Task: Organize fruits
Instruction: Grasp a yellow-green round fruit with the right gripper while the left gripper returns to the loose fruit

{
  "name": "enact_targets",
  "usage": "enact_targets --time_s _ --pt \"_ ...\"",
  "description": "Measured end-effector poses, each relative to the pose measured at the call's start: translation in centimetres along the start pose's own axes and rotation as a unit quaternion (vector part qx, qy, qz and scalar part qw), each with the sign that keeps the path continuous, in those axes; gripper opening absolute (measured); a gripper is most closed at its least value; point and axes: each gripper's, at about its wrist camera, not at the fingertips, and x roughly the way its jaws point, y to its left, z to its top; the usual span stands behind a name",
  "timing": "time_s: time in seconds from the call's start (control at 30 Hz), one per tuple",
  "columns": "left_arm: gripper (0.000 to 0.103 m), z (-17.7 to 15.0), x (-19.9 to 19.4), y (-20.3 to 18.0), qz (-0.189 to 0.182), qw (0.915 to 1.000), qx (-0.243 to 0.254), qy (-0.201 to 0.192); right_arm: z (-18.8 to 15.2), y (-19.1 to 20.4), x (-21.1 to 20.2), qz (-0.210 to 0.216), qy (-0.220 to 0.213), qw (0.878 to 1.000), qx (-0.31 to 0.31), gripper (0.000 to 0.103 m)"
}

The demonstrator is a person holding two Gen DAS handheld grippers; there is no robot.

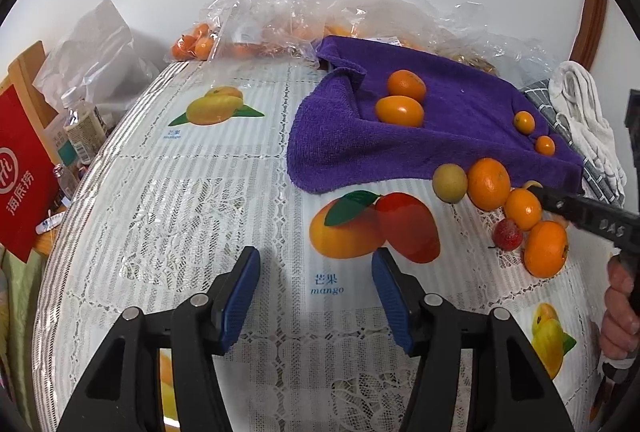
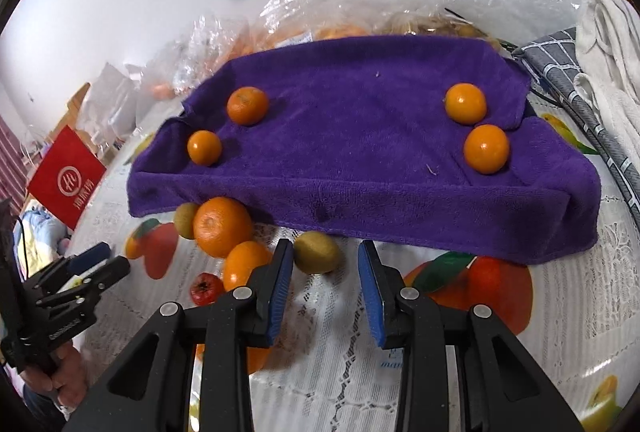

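1. Right wrist view shows the right gripper [image 2: 324, 286], black with blue pads, hanging over the table with its jaws apart and nothing pinched between them.
2. Just ahead of its left pad lies a small yellow-green oval fruit [image 2: 316, 252], on the lace tablecloth [image 2: 560, 332] at the front edge of the folded purple towel [image 2: 360, 172].
3. It looks light, firm and smooth, so it may roll; pinching across its short middle seems safest.
4. Further left cluster a large orange mandarin [image 2: 222, 226], a smaller orange [image 2: 244, 266] and a little red berry [image 2: 206, 288].
5. Four small oranges already sit on the towel.
6. Left gripper [image 1: 316, 292] also hovers parted and empty, over a printed mango picture.
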Motion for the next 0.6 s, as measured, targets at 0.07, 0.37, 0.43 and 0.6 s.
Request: enact_targets --time_s 0.07,0.37,0.43,0.6 --pt "0.062 0.0 0.1 0.0 -0.006 1.0000 0.001 0.001 -0.2 0.4 0.2 -0.013 -0.005 1.000 -0.013 0.034" --pt "0.065 0.1 0.3 0.0 -0.013 0.9999 0.003 0.005 -0.9 0.1 -1.2 -0.042 -0.026 0.998 -0.032 0.023" --pt "0.065 0.1 0.3 0.1 -0.016 0.9999 0.001 0.005 -1.1 -0.5 -2.0 -0.049 -0.033 0.998 -0.031 0.023" --pt "0.066 0.0 0.1 0.2 -0.015 0.9999 -0.002 0.005 -1.8 -2.2 -3.7 -0.064 -0.048 0.997 -0.023 0.023"
